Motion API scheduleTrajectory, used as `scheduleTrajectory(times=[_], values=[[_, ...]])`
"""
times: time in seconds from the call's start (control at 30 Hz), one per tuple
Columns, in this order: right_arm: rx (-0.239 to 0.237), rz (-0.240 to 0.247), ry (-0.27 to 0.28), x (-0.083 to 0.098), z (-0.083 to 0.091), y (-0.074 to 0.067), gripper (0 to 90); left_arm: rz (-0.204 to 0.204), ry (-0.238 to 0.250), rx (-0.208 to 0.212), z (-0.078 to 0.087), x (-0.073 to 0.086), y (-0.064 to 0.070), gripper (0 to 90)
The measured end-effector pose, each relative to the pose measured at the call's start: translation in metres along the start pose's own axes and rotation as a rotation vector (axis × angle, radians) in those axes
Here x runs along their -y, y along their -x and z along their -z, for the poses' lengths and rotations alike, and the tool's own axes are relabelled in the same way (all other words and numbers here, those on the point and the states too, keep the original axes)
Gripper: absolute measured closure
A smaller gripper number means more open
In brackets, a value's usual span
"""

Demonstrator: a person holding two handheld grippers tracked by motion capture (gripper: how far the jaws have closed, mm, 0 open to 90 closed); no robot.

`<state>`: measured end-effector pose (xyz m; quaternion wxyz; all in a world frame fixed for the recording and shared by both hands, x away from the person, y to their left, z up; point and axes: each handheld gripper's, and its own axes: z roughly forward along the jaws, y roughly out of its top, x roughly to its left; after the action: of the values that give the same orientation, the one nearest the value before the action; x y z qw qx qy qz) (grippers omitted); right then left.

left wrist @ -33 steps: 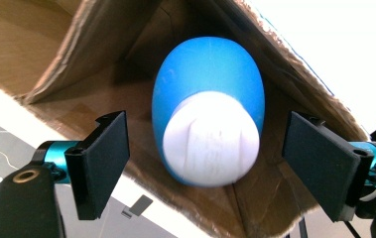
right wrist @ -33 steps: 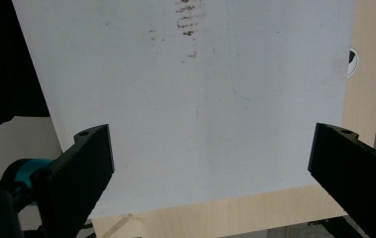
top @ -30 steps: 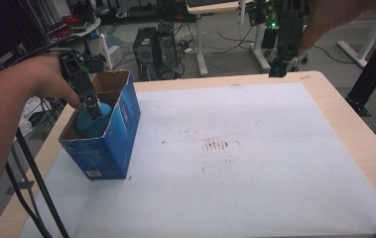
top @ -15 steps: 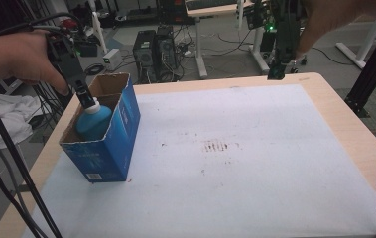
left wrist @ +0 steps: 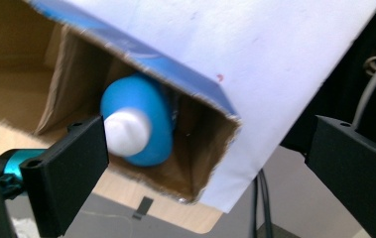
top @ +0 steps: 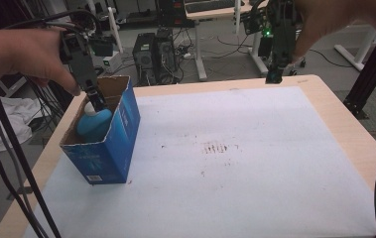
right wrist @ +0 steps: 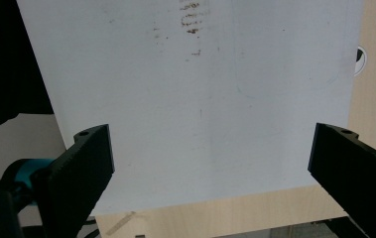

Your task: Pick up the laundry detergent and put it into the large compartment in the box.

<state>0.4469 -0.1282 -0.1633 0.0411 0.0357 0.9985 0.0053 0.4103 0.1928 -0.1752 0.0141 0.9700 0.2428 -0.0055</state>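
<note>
Since the earlier frame the left gripper [top: 95, 101] rises out of the box [top: 121, 134], its fingers just opening wide, holding nothing. The blue bottle [left wrist: 138, 126] stands upright directly below them, cap [left wrist: 126, 133] beside one finger. The right gripper [top: 274, 74], fingers spread and empty, hangs well apart.

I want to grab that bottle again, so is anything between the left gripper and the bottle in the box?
Nothing visible: the left gripper is open just above the bottle, whose white cap faces the box's open top.

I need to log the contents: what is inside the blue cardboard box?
A blue bottle with a white cap stands inside the box. Its lower part and the box floor are hidden by the walls.
</note>
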Motion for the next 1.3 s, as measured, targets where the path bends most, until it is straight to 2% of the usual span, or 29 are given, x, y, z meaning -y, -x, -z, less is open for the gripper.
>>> scheduleTrajectory(times=[0.07, 0.23, 0.3, 0.37, 0.6, 0.67, 0.83, 1.07, 1.13, 1.3], values=[[-0.001, 0.0, 0.0, 0.0, 0.0, 0.0, 2.9, -0.016, 0.008, 0.01, 0.0, -0.005, 0.004, 2.1], [0.0, -0.001, 0.003, 0.001, 0.0, 0.0, 2.9, -0.038, -0.007, 0.025, -0.004, -0.016, 0.013, 1.7], [-0.003, -0.002, 0.005, 0.001, -0.001, -0.001, 2.9, -0.061, -0.01, 0.031, -0.006, -0.021, 0.017, 1.7], [-0.002, -0.006, 0.004, 0.001, 0.0, -0.002, 2.9, -0.075, -0.015, 0.023, -0.007, -0.026, 0.022, 1.7], [0.001, -0.003, 0.006, 0.002, 0.002, -0.004, 2.9, -0.211, -0.042, 0.038, -0.018, -0.047, 0.041, 1.6], [0.002, -0.005, 0.003, 0.002, 0.002, -0.005, 2.9, -0.233, -0.041, 0.044, -0.021, -0.051, 0.043, 1.6], [-0.001, -0.009, 0.004, 0.002, 0.001, -0.008, 2.9, -0.258, -0.054, 0.068, -0.032, -0.06, 0.046, 1.6], [-0.001, -0.017, -0.002, 0.006, 0.0, -0.011, 2.9, -0.287, -0.056, 0.067, -0.039, -0.071, 0.042, 1.6], [0.0, -0.028, -0.007, 0.006, 0.0, -0.012, 2.9, -0.283, -0.053, 0.072, -0.041, -0.075, 0.042, 1.6], [0.004, -0.022, 0.002, 0.009, 0.003, -0.01, 2.9, -0.28, -0.053, 0.088, -0.047, -0.082, 0.04, 1.6]])
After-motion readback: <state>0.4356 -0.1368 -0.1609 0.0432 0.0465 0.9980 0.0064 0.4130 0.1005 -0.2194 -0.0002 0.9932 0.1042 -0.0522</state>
